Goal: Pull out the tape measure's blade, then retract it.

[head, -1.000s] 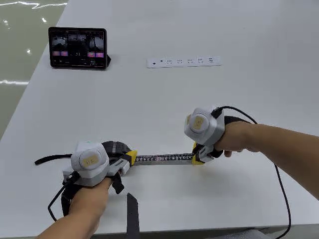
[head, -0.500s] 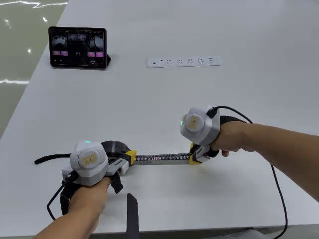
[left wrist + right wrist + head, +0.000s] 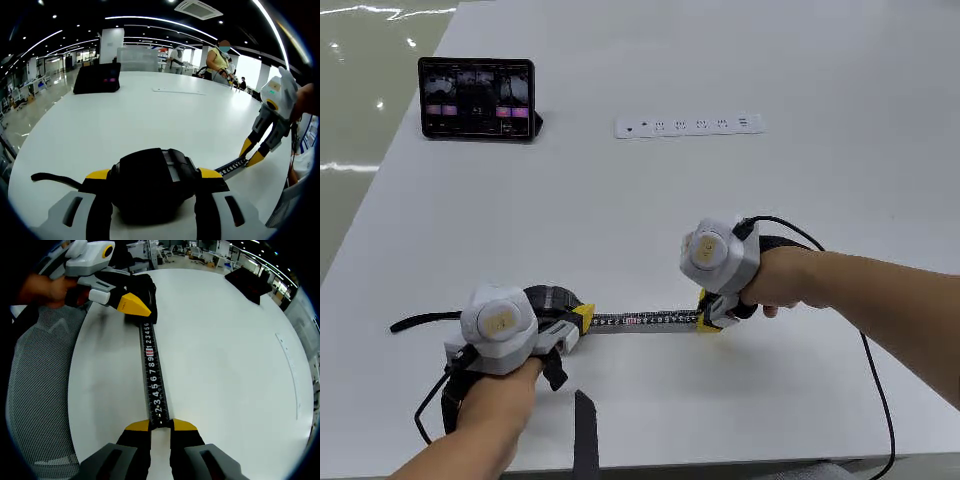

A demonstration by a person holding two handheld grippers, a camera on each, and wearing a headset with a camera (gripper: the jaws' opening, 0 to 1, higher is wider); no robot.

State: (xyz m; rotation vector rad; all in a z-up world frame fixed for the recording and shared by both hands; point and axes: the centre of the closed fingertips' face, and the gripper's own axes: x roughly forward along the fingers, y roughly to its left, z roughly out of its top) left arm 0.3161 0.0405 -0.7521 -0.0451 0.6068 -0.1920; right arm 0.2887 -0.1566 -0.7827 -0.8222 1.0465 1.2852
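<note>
Lying flat on the white table (image 3: 670,200) near its front edge, the tape measure (image 3: 552,298) is a rounded black housing with a grey strip running over its top, clearest in the left gripper view (image 3: 150,182). A thin black strap (image 3: 420,321) trails from it across the tabletop, away from the blade. The left gripper (image 3: 567,308) clamps the housing between its yellow-tipped jaws, one tip on each side.

The blade (image 3: 645,319) is partly drawn out and runs straight along the table surface towards the right gripper (image 3: 705,322). In the right gripper view the blade (image 3: 152,375) is black with white numerals and fine tick marks, one number about halfway along picked out in red. Its free end sits between the right gripper's (image 3: 161,425) two yellow tips, which pinch it from either side. At the far end of the strip in that view sit the housing (image 3: 145,292) and the left gripper (image 3: 131,305).

Farther back on the table, well apart from the work, stand a dark tablet (image 3: 477,97) with a lit screen and a white power strip (image 3: 688,124).
</note>
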